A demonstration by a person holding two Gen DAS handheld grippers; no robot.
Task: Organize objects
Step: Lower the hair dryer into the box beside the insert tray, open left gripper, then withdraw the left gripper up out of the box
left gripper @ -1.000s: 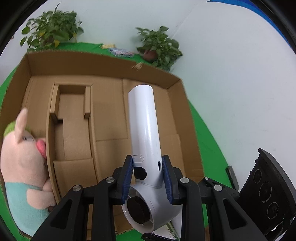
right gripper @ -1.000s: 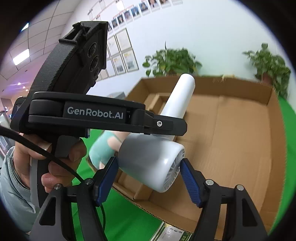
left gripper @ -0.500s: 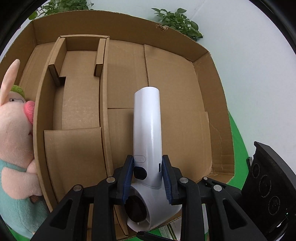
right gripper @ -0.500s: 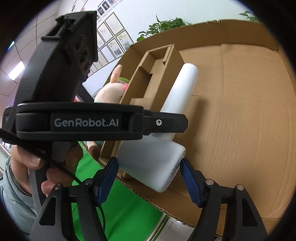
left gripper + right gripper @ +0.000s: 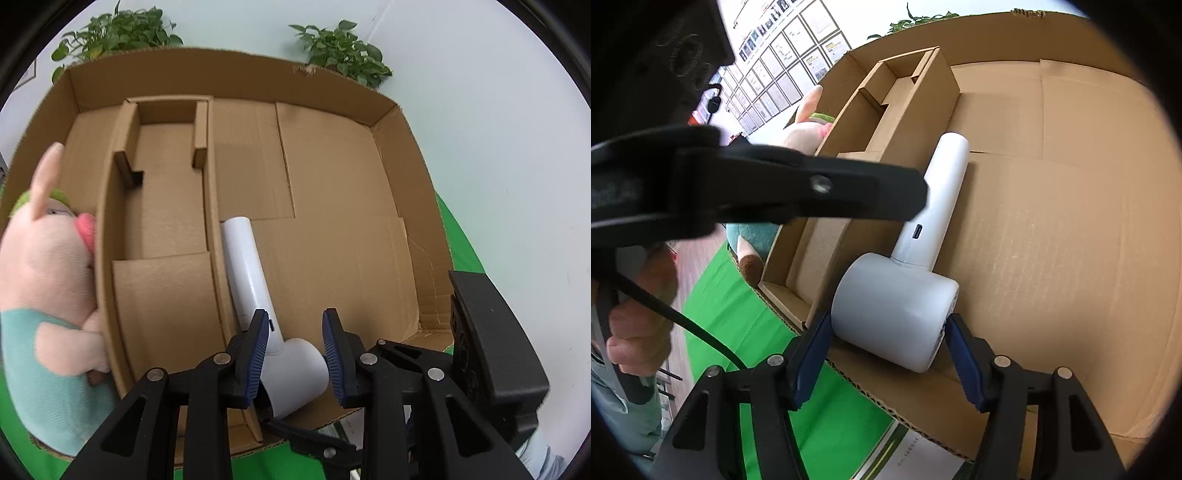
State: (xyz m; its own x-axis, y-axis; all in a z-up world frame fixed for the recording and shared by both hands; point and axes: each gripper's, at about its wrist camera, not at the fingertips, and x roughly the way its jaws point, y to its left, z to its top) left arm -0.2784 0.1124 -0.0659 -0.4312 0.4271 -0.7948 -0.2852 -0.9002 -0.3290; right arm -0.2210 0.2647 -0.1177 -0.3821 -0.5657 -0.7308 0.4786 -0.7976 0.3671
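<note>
A white hair dryer (image 5: 258,306) lies on the floor of the big open cardboard box (image 5: 332,192), its handle alongside the inner cardboard divider (image 5: 210,221). It also shows in the right wrist view (image 5: 908,280). My left gripper (image 5: 293,350) is open, its blue pads apart on either side of the dryer's neck. My right gripper (image 5: 886,354) is open around the dryer's round head; its pads stand just off the head's sides. The left gripper's finger (image 5: 798,192) crosses the right wrist view.
A pink plush pig (image 5: 44,280) in a teal shirt leans against the box's left outer wall. The box stands on a green cloth (image 5: 738,325). A printed sheet (image 5: 916,458) lies in front of the box. Potted plants (image 5: 340,51) stand behind it.
The dryer has gone down from the air onto the box floor beside the divider. My left gripper has opened and let go of its handle. Both grippers have come lower.
</note>
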